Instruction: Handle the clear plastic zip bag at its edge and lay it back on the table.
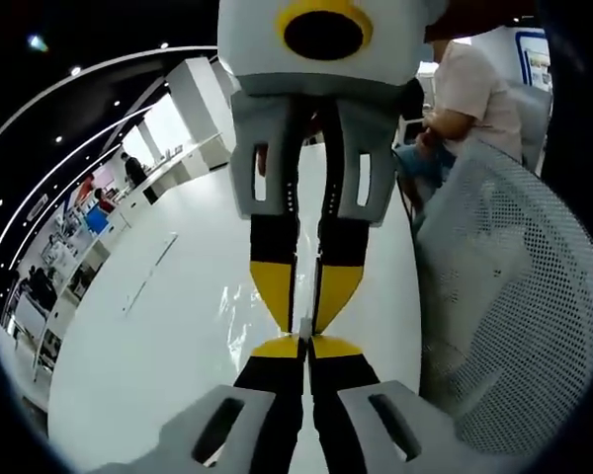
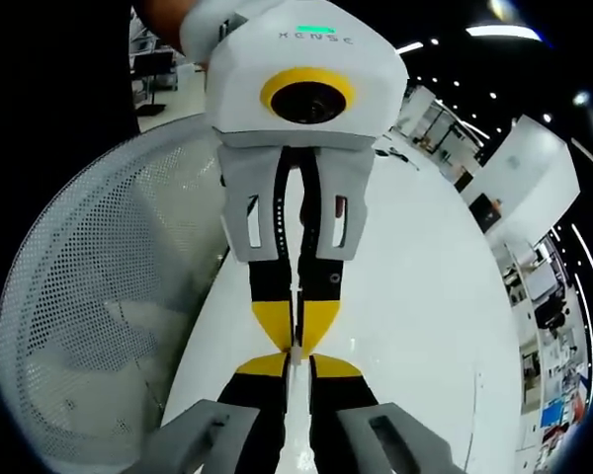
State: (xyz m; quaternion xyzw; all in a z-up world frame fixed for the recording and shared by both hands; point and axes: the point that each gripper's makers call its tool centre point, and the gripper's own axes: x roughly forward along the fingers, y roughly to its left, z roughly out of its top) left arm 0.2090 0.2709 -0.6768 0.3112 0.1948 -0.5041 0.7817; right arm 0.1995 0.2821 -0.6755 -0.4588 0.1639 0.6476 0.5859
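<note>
The clear plastic zip bag (image 1: 239,308) shows as shiny, wrinkled film just above the white table (image 1: 148,365); in the right gripper view only a thin pale edge of the bag (image 2: 296,395) runs between the jaws. My left gripper (image 1: 304,344) rises from the bottom, its yellow-tipped jaws pressed together on that edge. The right gripper (image 1: 304,318) comes down from the top, tip to tip with it, jaws also pinched on the film. In the right gripper view my right gripper (image 2: 296,361) is shut below and the left gripper (image 2: 296,334) meets it from above.
A white mesh chair back (image 1: 514,316) stands close to the table's edge, also seen as the mesh chair (image 2: 109,296). A seated person (image 1: 469,94) is behind it. A thin straight strip (image 1: 150,273) lies on the table. Desks and shelves stand far off.
</note>
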